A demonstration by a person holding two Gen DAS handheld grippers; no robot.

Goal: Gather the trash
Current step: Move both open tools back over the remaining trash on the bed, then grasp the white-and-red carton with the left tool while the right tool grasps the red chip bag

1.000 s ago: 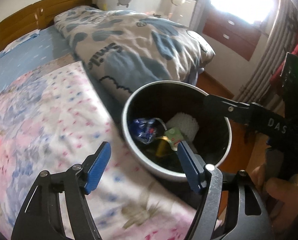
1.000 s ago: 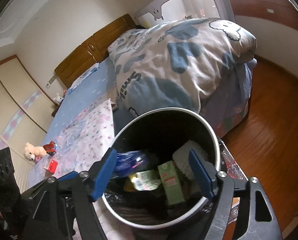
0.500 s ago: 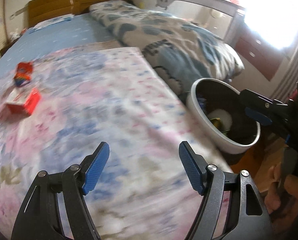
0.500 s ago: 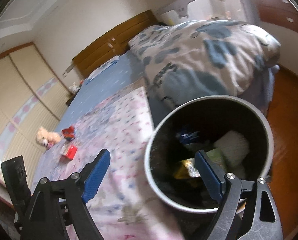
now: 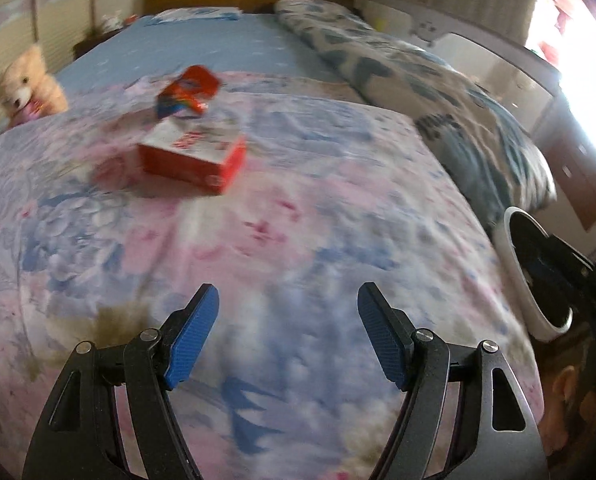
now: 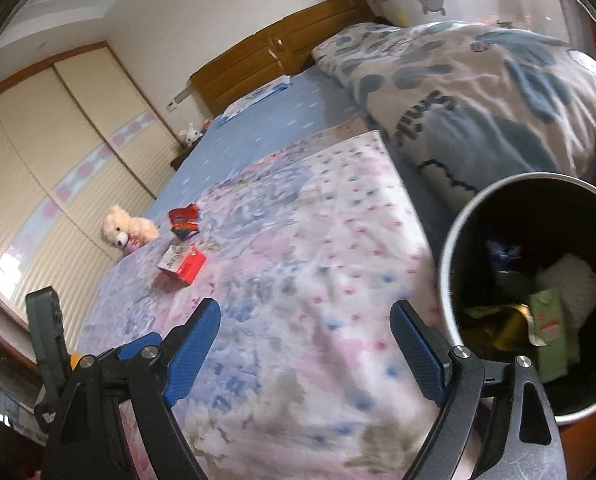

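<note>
Since a second ago: both cameras have swung off the trash bin and out over the bed; the bin was dead centre in both views, now it's shoved way over at 3 o'clock.

Left gripper: jaws spread wide, nothing between them, hovering over the floral blanket and aimed up the bed.

Right gripper: also wide open and empty, sitting just beside the bin, which is at about 3 o'clock from it.

What's left to grab: a red and white carton lying flat on the blanket, plus a crumpled red wrapper just behind it, toward the headboard.

Key relation: from the left gripper the carton is up at roughly 11 o'clock, well apart, and the wrapper is along nearly the same line but farther. The carton's long side runs about 10 to 4 in the left view, so skewed against the jaw line.

Nearer arm: looks like the left to me. The carton is way bigger in its view, and in the right view it's small at about 10 o'clock.

Next move, my guess: left reaches forward and slightly left, twisting a bit so the jaws close across the carton's short side.

Bin: already holds a green carton and other scraps.

Bystander: teddy bear at far 10 o'clock, not trash, leave it.
</note>
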